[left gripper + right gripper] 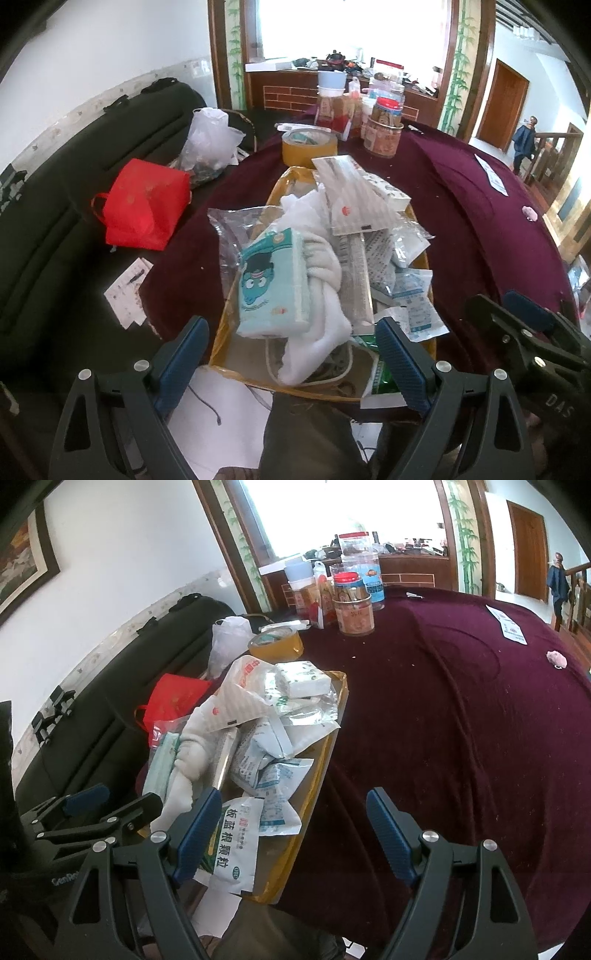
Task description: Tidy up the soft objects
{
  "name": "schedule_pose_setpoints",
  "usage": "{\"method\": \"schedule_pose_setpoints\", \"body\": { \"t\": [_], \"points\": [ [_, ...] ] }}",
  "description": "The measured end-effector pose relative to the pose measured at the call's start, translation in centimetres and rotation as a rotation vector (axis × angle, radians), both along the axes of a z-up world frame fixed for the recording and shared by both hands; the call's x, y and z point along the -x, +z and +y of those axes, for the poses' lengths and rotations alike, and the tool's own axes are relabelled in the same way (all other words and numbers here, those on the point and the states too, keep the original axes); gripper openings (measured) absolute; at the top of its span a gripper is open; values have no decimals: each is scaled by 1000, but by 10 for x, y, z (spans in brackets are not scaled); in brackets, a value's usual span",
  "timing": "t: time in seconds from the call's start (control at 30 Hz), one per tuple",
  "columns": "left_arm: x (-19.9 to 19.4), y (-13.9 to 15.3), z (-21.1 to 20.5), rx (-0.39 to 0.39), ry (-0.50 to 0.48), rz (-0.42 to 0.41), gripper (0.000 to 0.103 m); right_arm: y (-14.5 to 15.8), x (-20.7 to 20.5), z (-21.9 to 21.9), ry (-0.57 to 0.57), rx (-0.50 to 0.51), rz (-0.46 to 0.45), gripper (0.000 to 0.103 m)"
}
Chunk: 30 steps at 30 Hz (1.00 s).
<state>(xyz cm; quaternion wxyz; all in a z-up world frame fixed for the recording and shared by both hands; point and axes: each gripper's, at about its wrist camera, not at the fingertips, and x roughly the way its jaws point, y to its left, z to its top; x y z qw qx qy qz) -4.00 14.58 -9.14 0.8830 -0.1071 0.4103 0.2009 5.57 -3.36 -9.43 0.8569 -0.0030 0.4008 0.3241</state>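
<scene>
A clear yellow-edged bag (430, 291) lies on the maroon tablecloth (461, 206), piled with soft things: a light blue tissue pack (271, 282), a white cloth (325, 295), a striped paper bag (349, 195) and several medicine sachets (410, 291). My left gripper (291, 358) is open and empty, just in front of the pile's near end. My right gripper (293, 836) is open and empty, over the bag's right edge (325, 753), its left finger beside a white sachet (232, 843). The same pile (258, 723) shows in the right wrist view.
A tape roll (308, 146), jars and cups (382, 129) stand at the table's far side. A red bag (144, 203) and a clear plastic bag (210, 144) lie on the dark sofa (55, 221) at left. A paper slip (511, 624) and pink scrap (556, 658) lie far right.
</scene>
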Motion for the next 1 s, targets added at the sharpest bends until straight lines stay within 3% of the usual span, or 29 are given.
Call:
{"method": "schedule_pose_setpoints", "body": {
  "t": [0.67, 1.0],
  "points": [
    [5, 1, 6, -14, 18, -3, 94, 1, 3, 17, 20, 10, -12, 80],
    [4, 2, 13, -3, 6, -43, 94, 1, -1, 19, -3, -5, -24, 80]
  ]
}}
